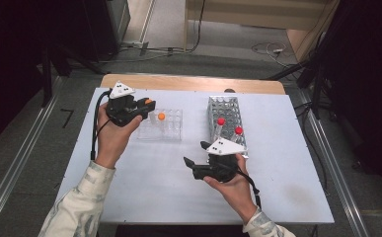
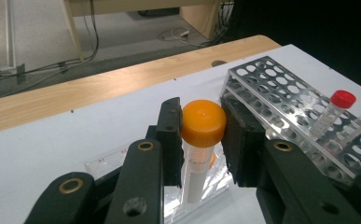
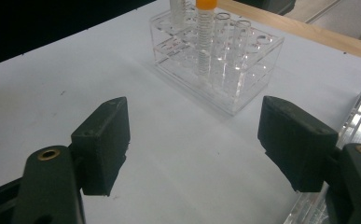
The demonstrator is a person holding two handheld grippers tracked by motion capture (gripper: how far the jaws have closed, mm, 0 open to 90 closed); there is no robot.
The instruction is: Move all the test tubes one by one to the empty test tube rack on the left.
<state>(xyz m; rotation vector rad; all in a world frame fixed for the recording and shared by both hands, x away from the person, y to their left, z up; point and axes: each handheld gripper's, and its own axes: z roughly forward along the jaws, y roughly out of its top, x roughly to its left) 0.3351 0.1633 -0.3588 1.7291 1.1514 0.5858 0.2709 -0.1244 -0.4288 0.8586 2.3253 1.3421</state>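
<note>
The orange-capped tube (image 2: 199,140) hangs upright over the clear rack (image 1: 162,125), pinched at its cap between the pads of the left claw (image 1: 148,104). Biggest of all is the white surface (image 1: 169,192), laid over a wooden top whose far edge shows. On its right side lies the metal rack (image 1: 226,121), holding two red-capped tubes (image 1: 221,122). The clear rack sits left of it, with a second orange-capped tube (image 1: 161,117) standing in one of its wells. The right claw (image 1: 194,165) is held low over bare surface just in front of the metal rack, its jaws spread wide with nothing between them.
</note>
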